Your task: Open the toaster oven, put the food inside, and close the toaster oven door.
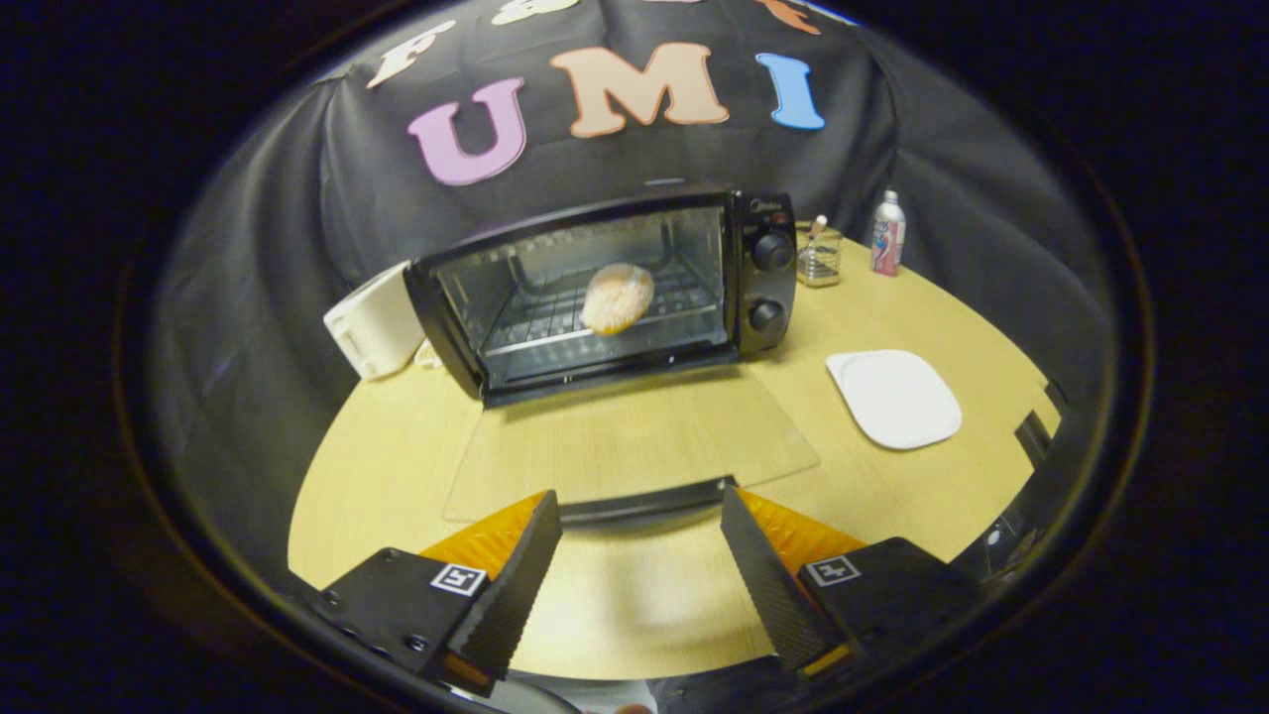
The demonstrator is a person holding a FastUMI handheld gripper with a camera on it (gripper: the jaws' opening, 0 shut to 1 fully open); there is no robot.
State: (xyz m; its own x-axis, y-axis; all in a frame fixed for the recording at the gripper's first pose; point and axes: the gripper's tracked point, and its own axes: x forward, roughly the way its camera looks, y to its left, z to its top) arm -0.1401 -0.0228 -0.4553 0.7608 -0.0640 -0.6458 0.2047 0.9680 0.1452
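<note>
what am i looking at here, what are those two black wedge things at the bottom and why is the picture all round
The round picture comes from a wide-angle camera riding on a hand-held tool; a person carries it, with no robot arm. The two black wedges are its fingers, spread open and holding nothing. Just ahead of them lies the black handle of the toaster oven's glass door, folded down flat on the round wooden table. A round pale bun sits on the rack inside the black toaster oven. A white square plate lies beside it.

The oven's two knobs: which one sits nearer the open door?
The lower knob, below the upper knob on the oven panel. The door lies flat; open gripper at its handle.
</note>
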